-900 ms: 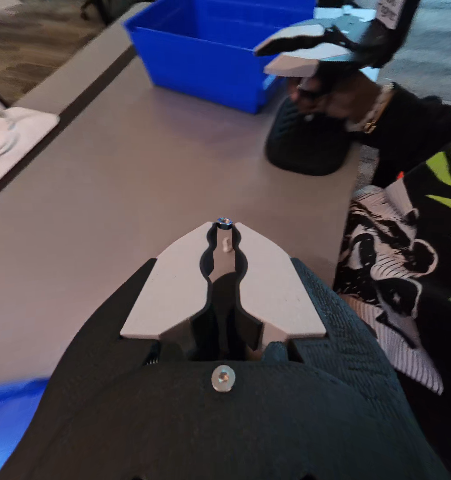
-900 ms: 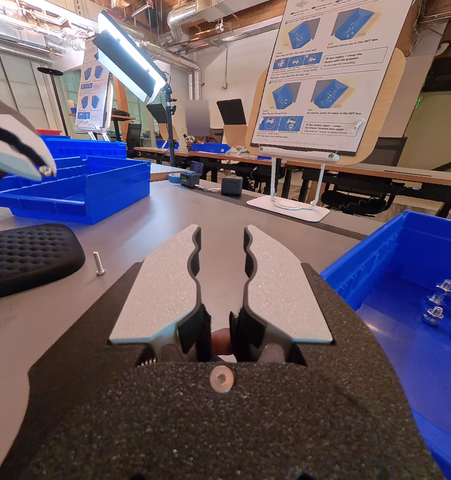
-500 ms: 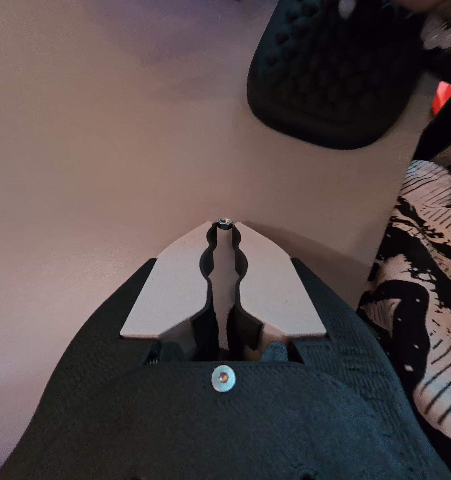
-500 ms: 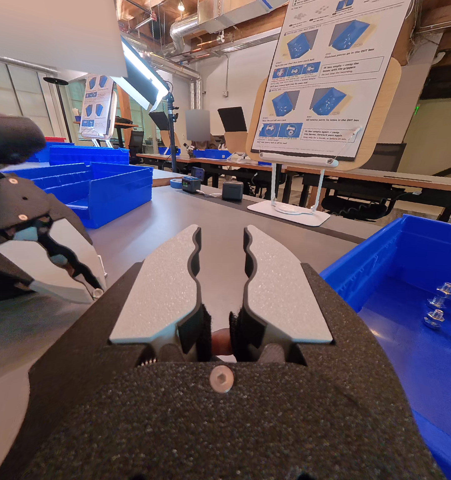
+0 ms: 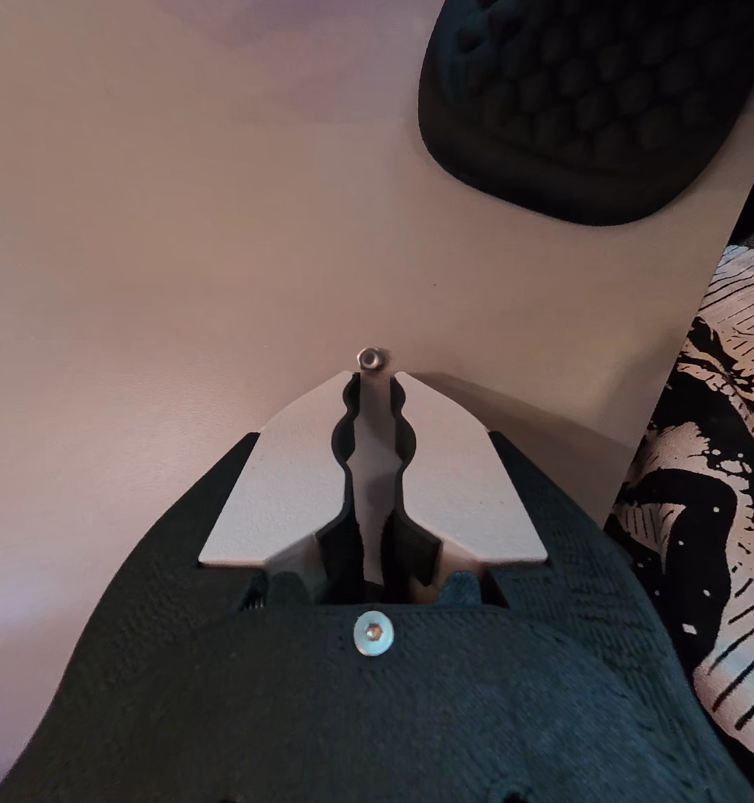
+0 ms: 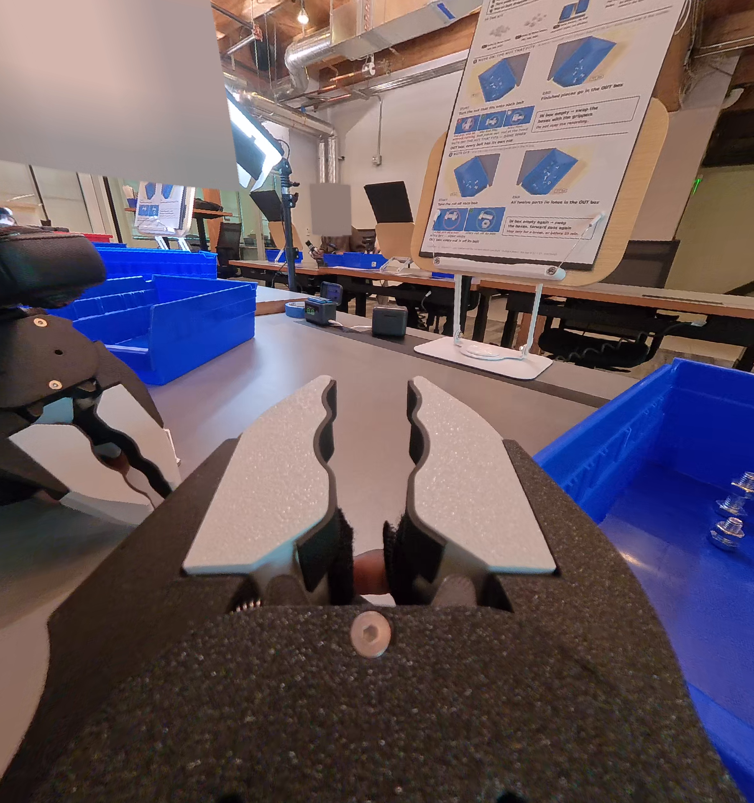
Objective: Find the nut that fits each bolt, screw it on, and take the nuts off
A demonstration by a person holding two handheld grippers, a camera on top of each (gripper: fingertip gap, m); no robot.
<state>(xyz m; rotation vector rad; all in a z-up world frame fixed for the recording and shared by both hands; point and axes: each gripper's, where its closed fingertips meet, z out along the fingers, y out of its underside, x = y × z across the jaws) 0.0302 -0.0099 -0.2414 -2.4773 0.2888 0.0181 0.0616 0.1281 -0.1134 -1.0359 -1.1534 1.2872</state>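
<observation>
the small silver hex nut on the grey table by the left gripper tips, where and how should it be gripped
Small silver hex nut lies flat, hole up, just beyond the open left gripper. Probably come straight down and pinch two opposite outer flats; it looks too low to catch sideways.

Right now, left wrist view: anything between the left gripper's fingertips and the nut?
Nothing. The nut lies on the grey table just past the parted tips of the left gripper, with only bare tabletop between them. The left wrist view shows it.
</observation>
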